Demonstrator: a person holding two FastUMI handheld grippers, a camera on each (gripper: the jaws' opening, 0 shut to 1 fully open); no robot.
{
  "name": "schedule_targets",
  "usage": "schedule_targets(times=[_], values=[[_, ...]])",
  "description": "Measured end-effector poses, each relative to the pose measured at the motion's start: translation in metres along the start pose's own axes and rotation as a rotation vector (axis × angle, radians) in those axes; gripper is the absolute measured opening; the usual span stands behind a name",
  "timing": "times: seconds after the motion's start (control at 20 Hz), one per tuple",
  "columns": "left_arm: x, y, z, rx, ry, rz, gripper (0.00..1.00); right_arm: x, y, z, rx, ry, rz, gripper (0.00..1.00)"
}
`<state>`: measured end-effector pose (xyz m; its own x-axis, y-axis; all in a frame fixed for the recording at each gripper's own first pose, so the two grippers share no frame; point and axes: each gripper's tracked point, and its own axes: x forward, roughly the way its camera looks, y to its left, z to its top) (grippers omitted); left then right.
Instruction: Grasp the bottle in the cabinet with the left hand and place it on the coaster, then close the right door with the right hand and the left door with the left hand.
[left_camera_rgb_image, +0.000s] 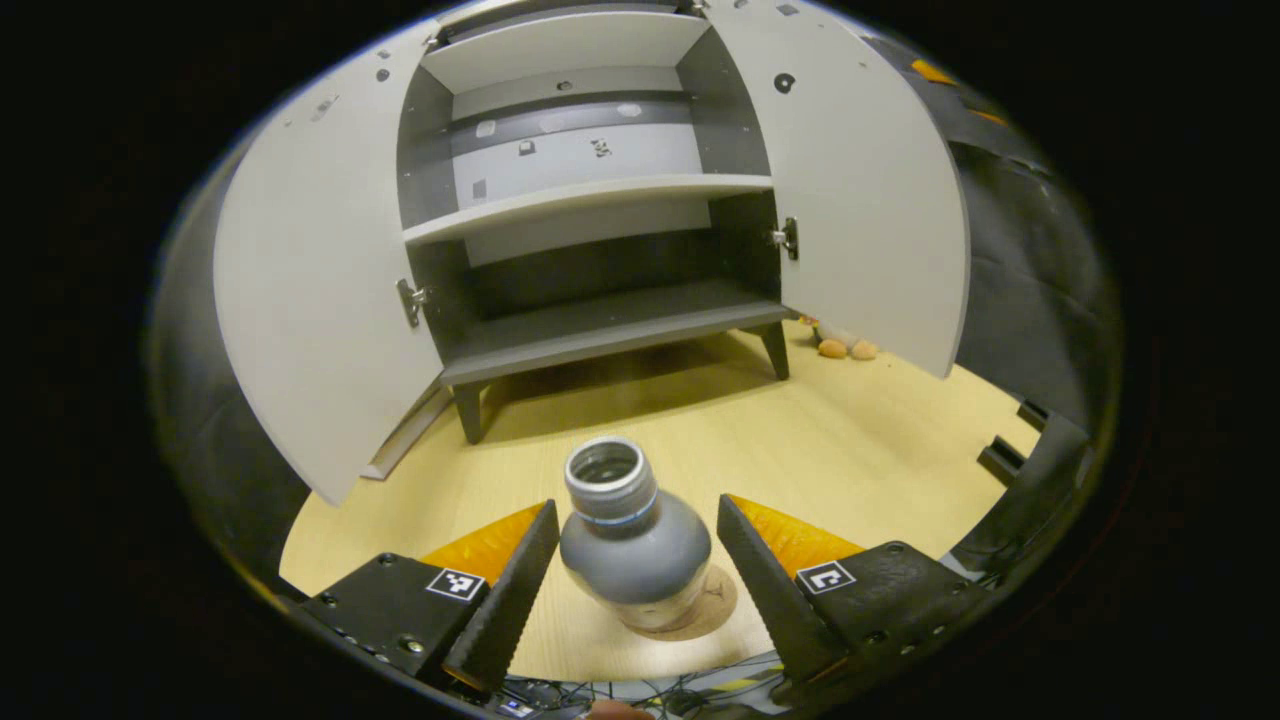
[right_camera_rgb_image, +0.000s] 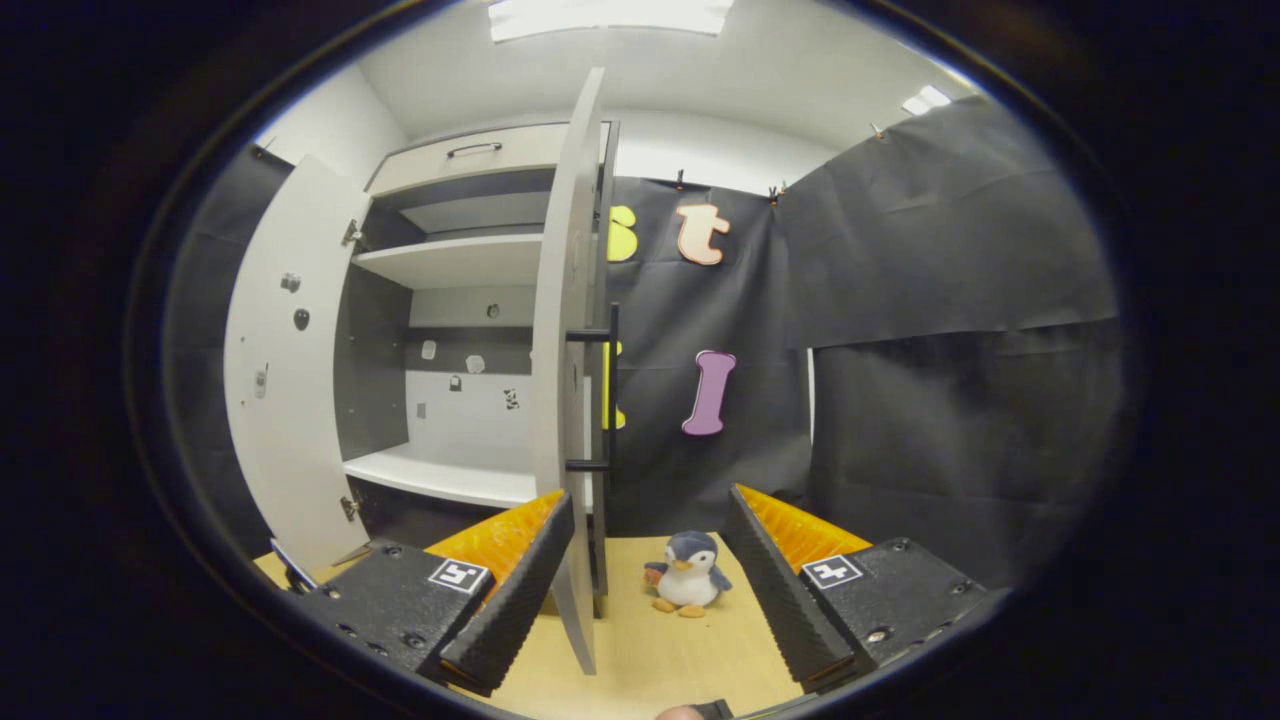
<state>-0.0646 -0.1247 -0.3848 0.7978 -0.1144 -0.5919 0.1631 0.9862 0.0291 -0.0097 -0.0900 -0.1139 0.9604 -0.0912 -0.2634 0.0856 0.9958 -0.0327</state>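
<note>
Grey bottle (left_camera_rgb_image: 634, 540) stands on the coaster (left_camera_rgb_image: 712, 610) between our left gripper (left_camera_rgb_image: 636, 568)'s parted fingers; right gripper (right_camera_rgb_image: 648, 575) gapes too, both doors unclosed.

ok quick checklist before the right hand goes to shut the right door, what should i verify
1. Bottle on the coaster: ok, it stands upright on it.
2. Left gripper let go: ok, fingers open, gaps on both sides of the bottle.
3. Cabinet shelves free of anything that would block the doors: ok.
4. Right gripper ready: ok, open and holding nothing.
5. Right door within reach: ok, its edge sits between the open fingers.
6. Penguin toy out of the door's swing: cannot tell, it sits on the floor close beside the door.
</note>
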Motion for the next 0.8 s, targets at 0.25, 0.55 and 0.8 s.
schedule_targets(times=[0.25, 0.55, 0.8], values=[[-0.025, 0.019, 0.067, -0.035, -0.115, 0.023, 0.98, 0.009, -0.012, 0.012, 0.011, -0.03, -0.023, 0.99], [-0.066, 0.055, 0.139, -0.099, -0.233, 0.082, 0.98, 0.024, -0.026, 0.048, 0.027, -0.109, -0.038, 0.99], [-0.099, 0.083, 0.188, -0.137, -0.304, 0.149, 0.98, 0.042, -0.026, 0.074, 0.04, -0.141, -0.006, 0.99]])
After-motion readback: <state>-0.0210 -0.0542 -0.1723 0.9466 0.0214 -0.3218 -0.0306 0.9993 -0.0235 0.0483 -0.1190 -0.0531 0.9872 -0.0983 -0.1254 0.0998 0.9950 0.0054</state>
